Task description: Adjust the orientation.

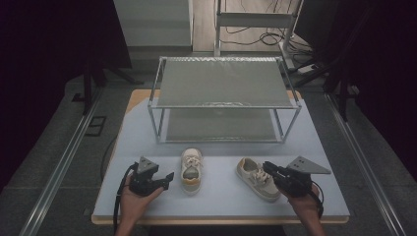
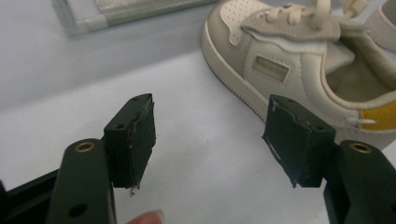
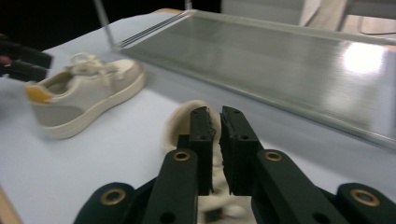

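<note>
Pale grey covers the worktop [image 1: 221, 191] in the high view, with a wooden edge showing along its near side and far corners. A two-tier metal-framed rack with grey shelves [image 1: 223, 101] stands at the far middle. Near of it lie two small cream lace-up sneakers, well apart: the left sneaker with a yellow heel patch [image 1: 191, 170] points far, and the right cream sneaker [image 1: 258, 178] lies angled, its heel end under the right tongs [image 1: 269, 169]. The left tongs [image 1: 168, 177] sit just left of the left sneaker, with open worktop between the shoes and along the near edge.

In the left gripper view the left tongs [image 2: 210, 140] stand wide apart over bare worktop, the right jaw just beside the sneaker's [image 2: 299, 70] side. A small cream label on that side carries writing too small to read. A fingertip [image 2: 147, 217] shows at the bottom edge.

In the right gripper view the right tongs [image 3: 218, 135] are narrowed onto a cream part of the right sneaker [image 3: 187, 121], pinched between the jaws. The left sneaker [image 3: 84, 100] lies far left, the rack's lower shelf [image 3: 280, 60] beyond.
</note>
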Action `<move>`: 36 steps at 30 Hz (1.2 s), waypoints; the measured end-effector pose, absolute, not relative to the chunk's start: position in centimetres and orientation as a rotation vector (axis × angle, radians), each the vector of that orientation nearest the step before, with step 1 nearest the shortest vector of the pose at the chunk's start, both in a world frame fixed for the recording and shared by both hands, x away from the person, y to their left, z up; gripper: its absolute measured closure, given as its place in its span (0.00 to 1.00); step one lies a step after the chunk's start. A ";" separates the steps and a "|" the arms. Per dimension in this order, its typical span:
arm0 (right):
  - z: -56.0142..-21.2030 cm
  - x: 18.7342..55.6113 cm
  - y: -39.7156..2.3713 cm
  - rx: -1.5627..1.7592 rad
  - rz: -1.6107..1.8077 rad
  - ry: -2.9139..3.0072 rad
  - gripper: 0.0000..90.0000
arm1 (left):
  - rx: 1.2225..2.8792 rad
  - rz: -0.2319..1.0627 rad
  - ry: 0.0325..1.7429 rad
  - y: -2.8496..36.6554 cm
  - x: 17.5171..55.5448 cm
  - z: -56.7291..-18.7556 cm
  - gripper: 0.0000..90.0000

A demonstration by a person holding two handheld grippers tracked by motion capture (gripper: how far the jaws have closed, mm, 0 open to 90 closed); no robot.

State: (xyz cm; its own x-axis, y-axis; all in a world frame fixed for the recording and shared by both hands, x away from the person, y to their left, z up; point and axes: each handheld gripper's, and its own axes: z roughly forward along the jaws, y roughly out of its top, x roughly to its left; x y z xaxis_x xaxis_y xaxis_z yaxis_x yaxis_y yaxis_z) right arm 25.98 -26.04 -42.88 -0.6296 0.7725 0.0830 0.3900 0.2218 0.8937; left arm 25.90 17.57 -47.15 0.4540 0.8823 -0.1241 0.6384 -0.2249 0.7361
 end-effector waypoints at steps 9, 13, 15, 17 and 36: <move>-43.4 25.9 -22.5 1.017 1.425 2.231 0.99 | 1.961 0.403 1.261 17.2 25.9 -47.2 0.37; -43.6 25.8 -20.8 0.995 1.437 2.274 0.99 | 1.964 0.401 1.254 17.1 25.9 -47.2 0.37; -43.7 25.8 -19.7 0.972 1.427 2.294 0.99 | 1.962 0.394 1.253 17.1 25.8 -47.2 0.37; -43.8 25.8 -19.2 0.961 1.424 2.308 0.99 | 1.961 0.383 1.251 17.1 25.8 -47.1 0.38; -46.9 26.4 -10.9 0.843 1.302 2.514 0.99 | 1.964 0.359 1.228 17.5 25.6 -46.7 0.36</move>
